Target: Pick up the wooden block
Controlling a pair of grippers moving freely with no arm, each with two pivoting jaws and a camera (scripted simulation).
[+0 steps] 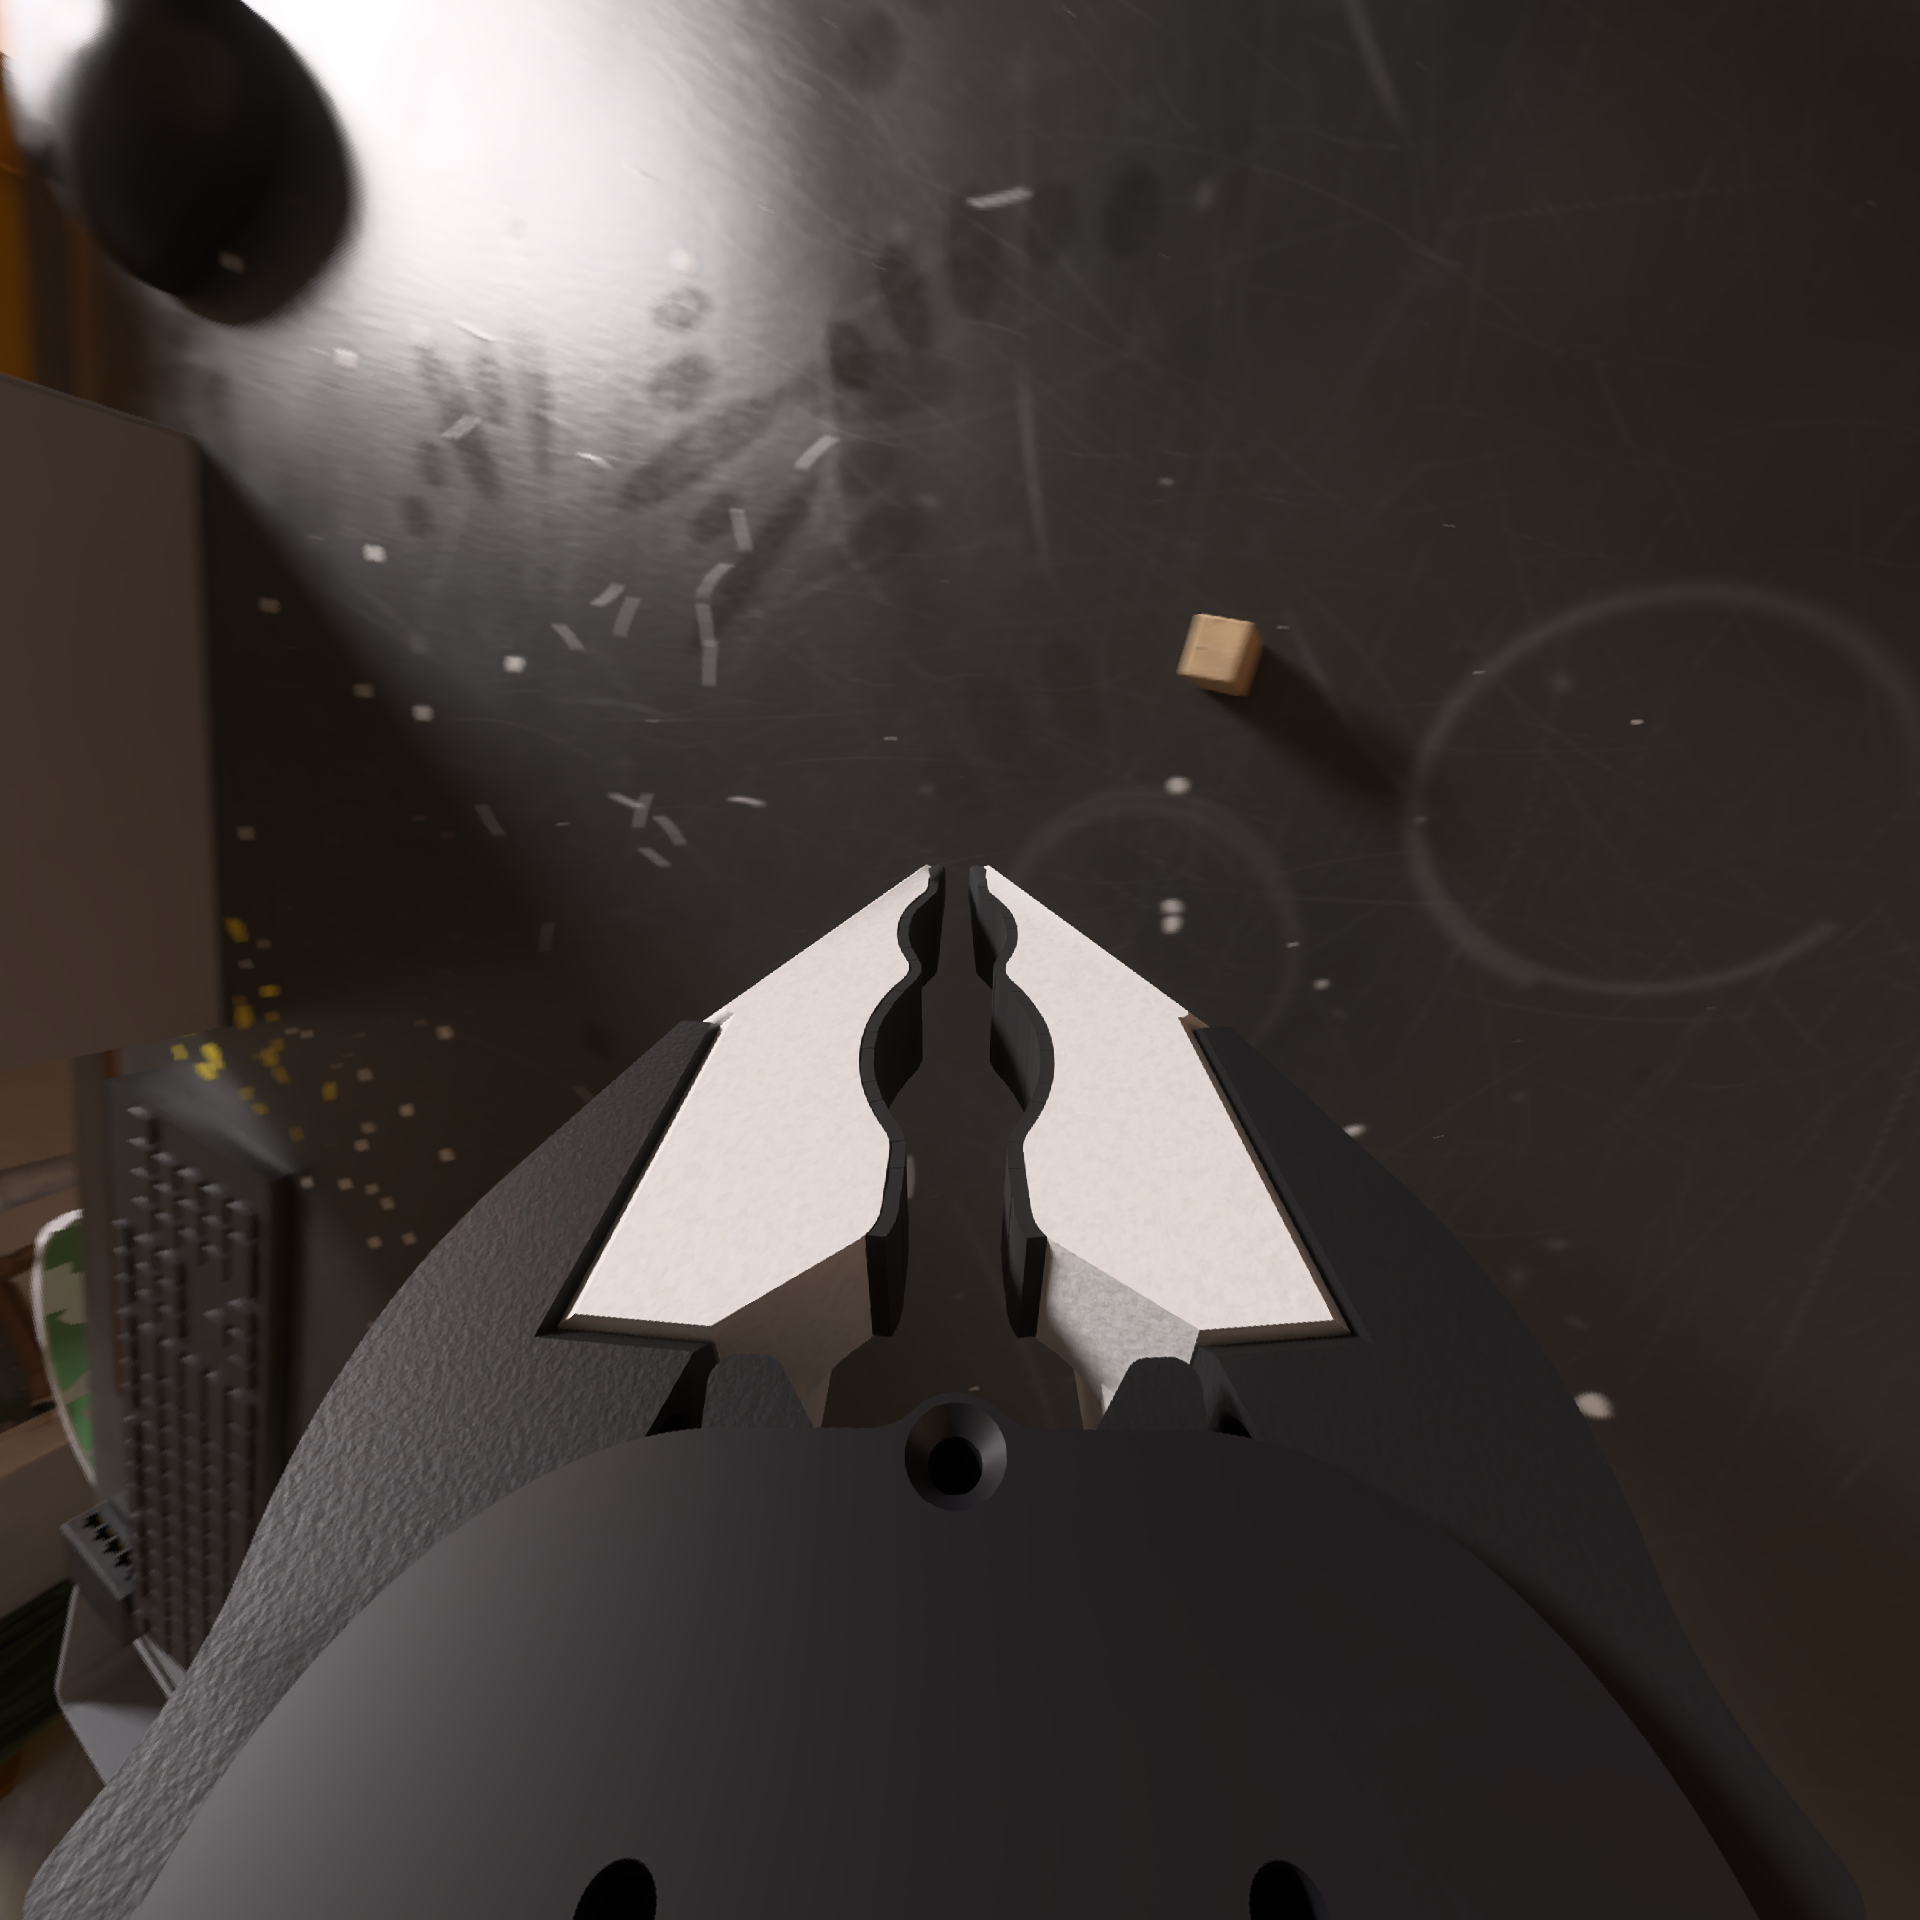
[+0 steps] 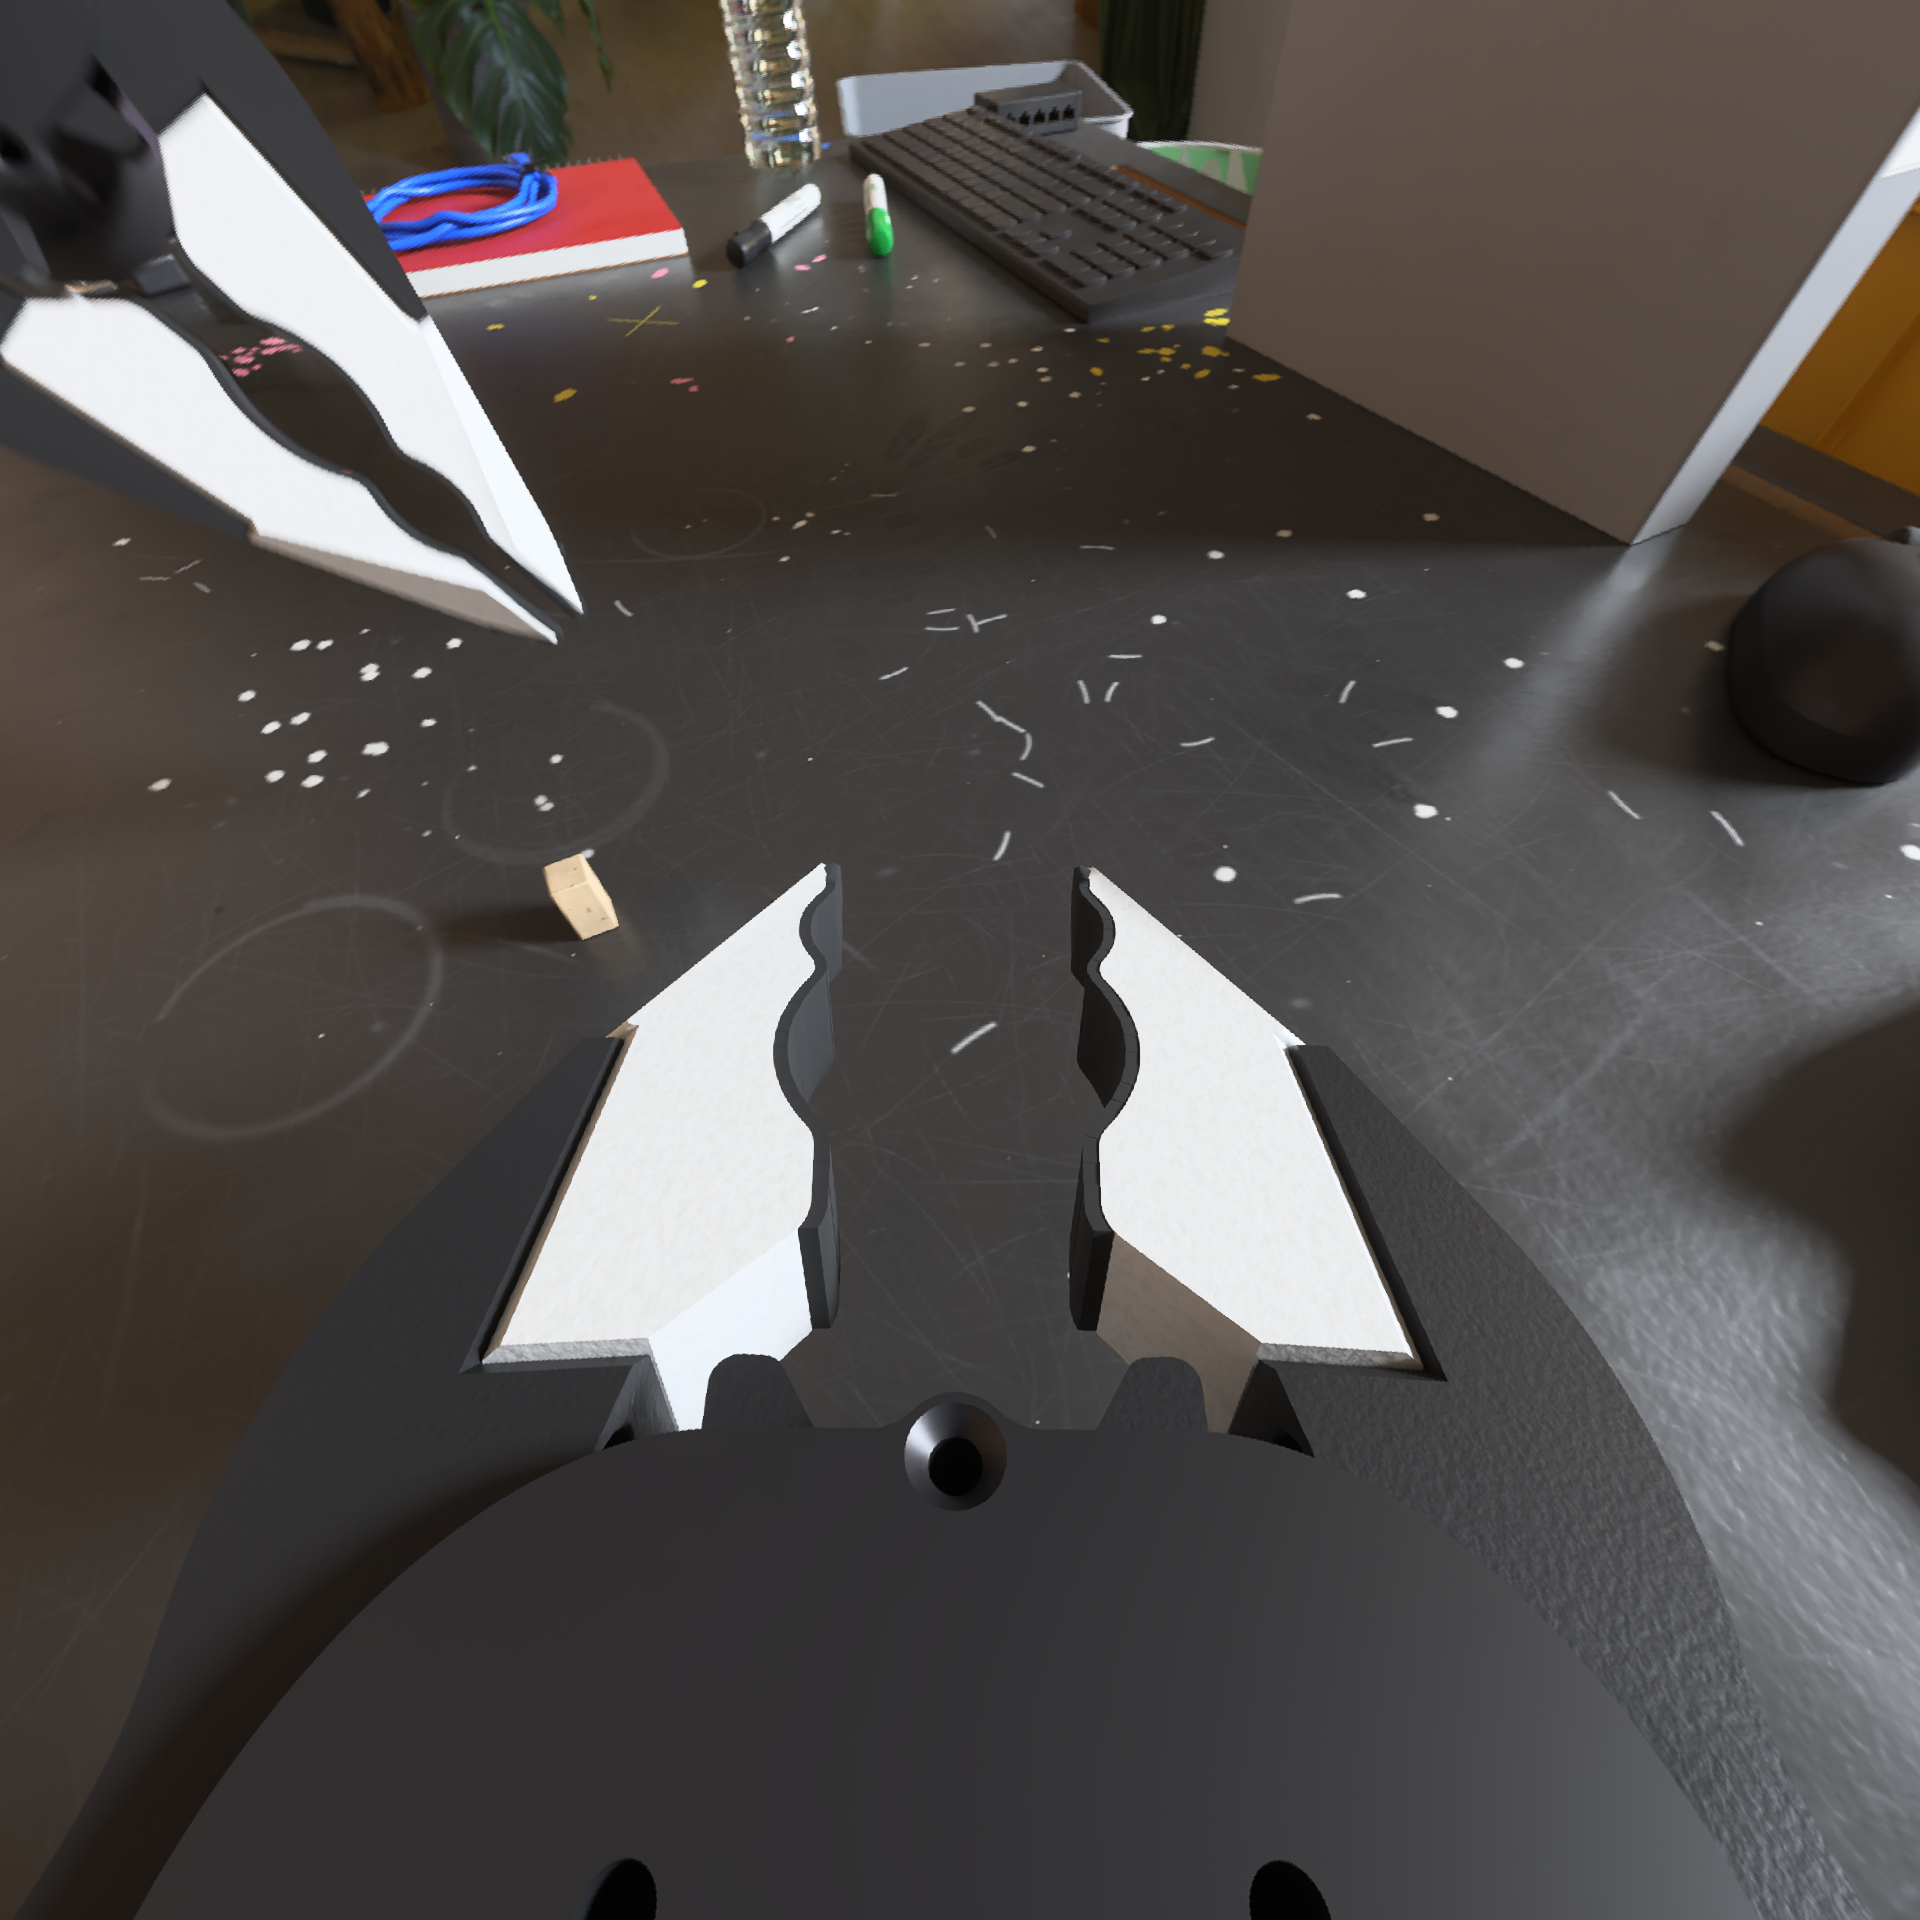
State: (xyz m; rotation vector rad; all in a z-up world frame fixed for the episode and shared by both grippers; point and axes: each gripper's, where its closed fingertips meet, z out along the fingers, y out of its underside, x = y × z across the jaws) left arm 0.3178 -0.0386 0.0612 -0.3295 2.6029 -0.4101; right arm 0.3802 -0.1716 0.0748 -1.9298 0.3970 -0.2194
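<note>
The wooden block (image 2: 581, 896) lies on the dark, scratched counter (image 2: 1039, 727), alone, ahead and to the left of the right tool (image 2: 954, 878), whose jaws stand wide apart with nothing between them. The left tool (image 1: 957, 871) hovers over the counter with its jaws nearly together and empty, the block (image 1: 1218, 651) ahead to its right and clear of it. At the far edge sit a keyboard (image 2: 1049, 203), a red notebook (image 2: 582, 223) with a blue cable (image 2: 462, 197) on it, and two markers (image 2: 774, 223).

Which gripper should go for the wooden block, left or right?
Right, probably. The right gripper is open and low, with the wooden block just left of its tips. The left gripper is shut and would need opening first.
</note>
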